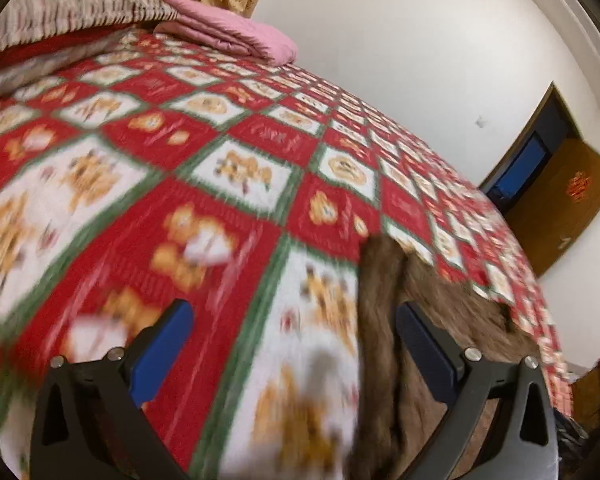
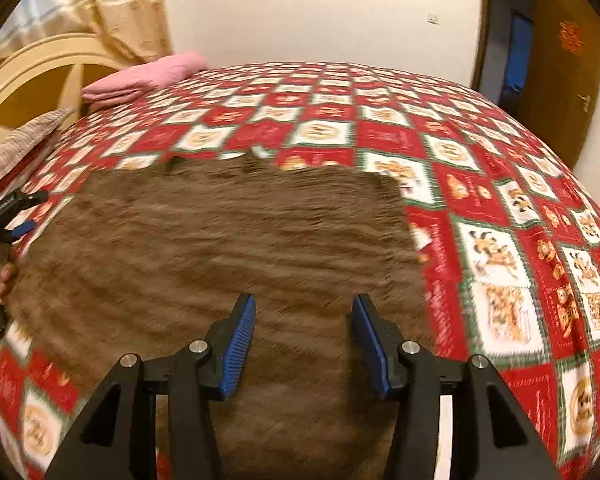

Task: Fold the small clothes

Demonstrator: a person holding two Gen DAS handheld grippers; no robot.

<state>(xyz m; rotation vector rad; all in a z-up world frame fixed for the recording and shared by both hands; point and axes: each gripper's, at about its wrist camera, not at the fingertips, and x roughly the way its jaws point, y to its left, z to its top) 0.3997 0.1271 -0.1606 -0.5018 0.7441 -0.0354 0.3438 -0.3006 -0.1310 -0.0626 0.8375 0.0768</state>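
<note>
Both tongs stand apart with nothing clamped. Right tongs [image 2: 304, 344]: black frame, ribbed blue pads [image 2: 240, 346], jaws at a middling gap, poised over the cloth [image 2: 220, 248] with only brown pile showing between them. Left tongs [image 1: 296, 356]: same build, jaws wide; the cloth's edge lies under the gap beside the right-hand pad, not pinched. In the right wrist view the left tongs appear at the far left border, a hand [image 2: 6, 276] on the handle; small white lettering on the frame is too small to read.

Writing: none legible. The door [image 2: 560, 80] carries a red ornament [image 2: 570, 38], form unclear.

Materials: the cloth is brown, fuzzy, roughly rectangular, spread flat with faint ripples; its far edge is ragged in outline. It lies on the bed's near part, toward the foot side in the left wrist view. The bedspread [image 2: 380, 120] is a checked print, red and white squares with green borders and orange figures. A folded pink blanket [image 1: 236, 32] and a striped pillow [image 1: 68, 8] sit at the head end, by a pale curved headboard [image 2: 32, 80] and a cream curtain [image 2: 128, 4].

Room: the bedspread is bare beyond the cloth's far edge and to its right, up to the bed's edges. Both views are motion-blurred.
</note>
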